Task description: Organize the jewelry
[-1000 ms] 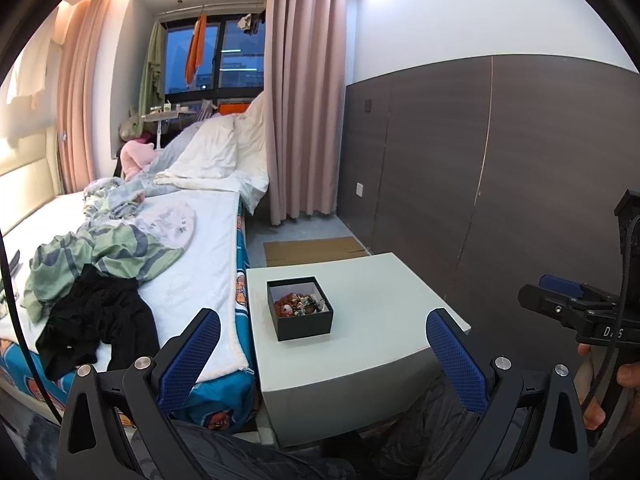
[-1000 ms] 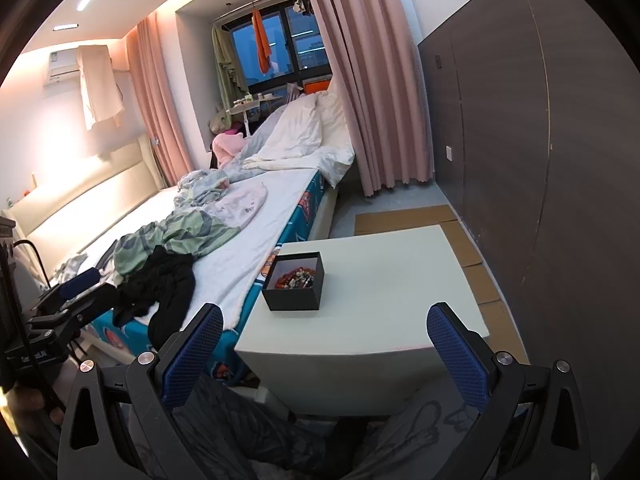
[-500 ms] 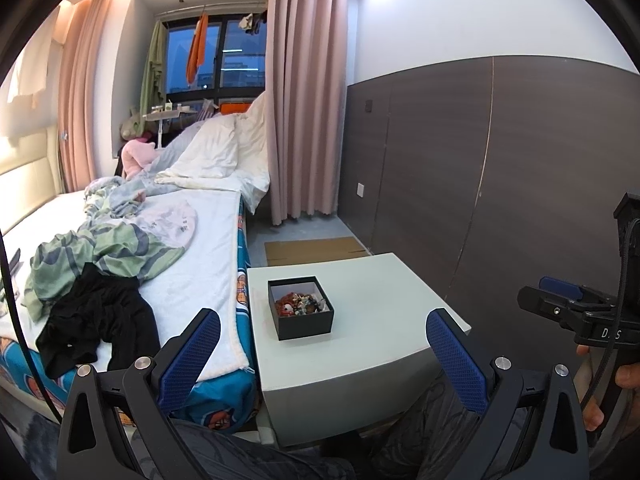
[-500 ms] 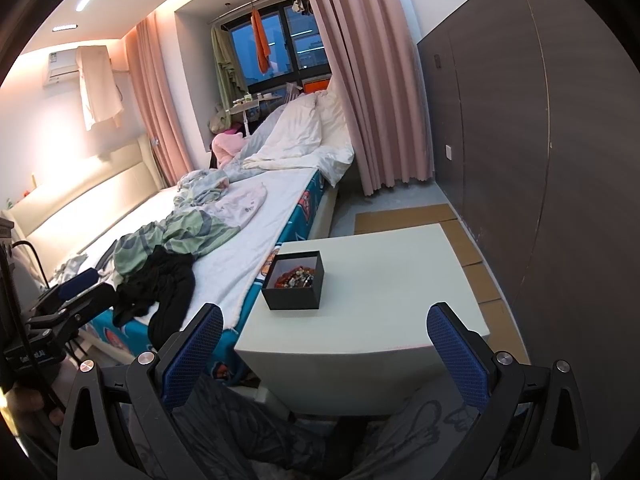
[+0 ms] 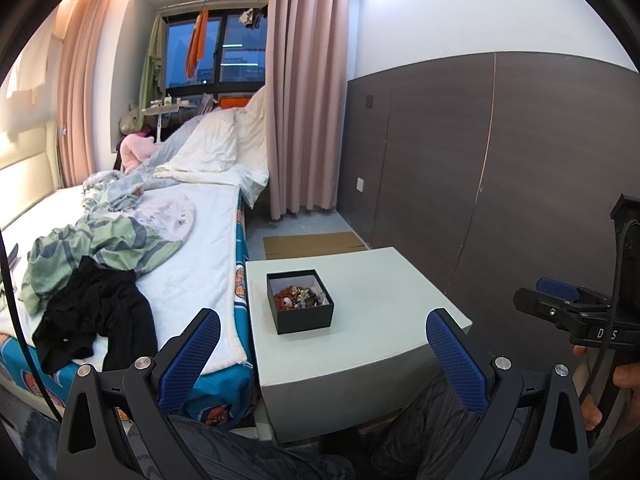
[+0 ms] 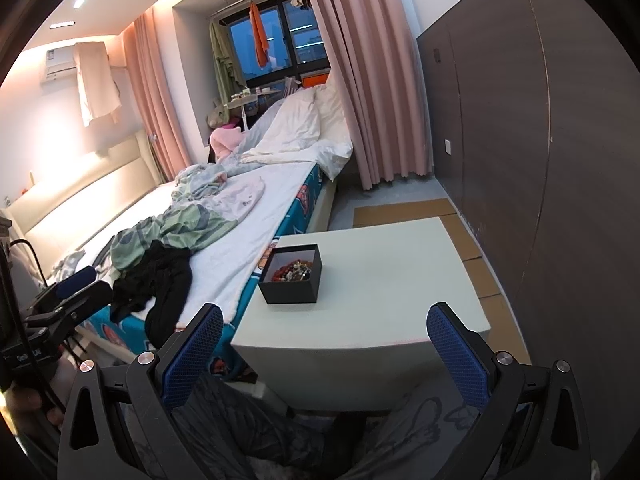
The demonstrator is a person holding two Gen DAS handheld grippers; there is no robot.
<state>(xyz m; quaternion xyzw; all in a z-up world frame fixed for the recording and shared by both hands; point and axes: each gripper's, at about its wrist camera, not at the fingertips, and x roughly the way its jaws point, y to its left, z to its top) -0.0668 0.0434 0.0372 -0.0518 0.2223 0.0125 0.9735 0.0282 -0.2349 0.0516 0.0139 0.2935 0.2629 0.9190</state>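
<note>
A small open black box (image 5: 300,300) holding a jumble of red and metallic jewelry (image 5: 298,298) stands on a white square table (image 5: 372,300), near its left edge. It also shows in the right wrist view (image 6: 292,278) on the table (image 6: 380,280). My left gripper (image 5: 322,332) is open and empty, held back from the table's front edge. My right gripper (image 6: 324,326) is open and empty, likewise short of the table. Each gripper shows at the other view's side: the right gripper (image 5: 568,308), the left gripper (image 6: 72,292).
A bed (image 5: 192,248) with crumpled clothes (image 5: 96,300) runs along the table's left side. A dark panelled wall (image 5: 500,180) stands to the right. Flat cardboard (image 5: 312,244) lies on the floor beyond the table. My knees sit below the grippers.
</note>
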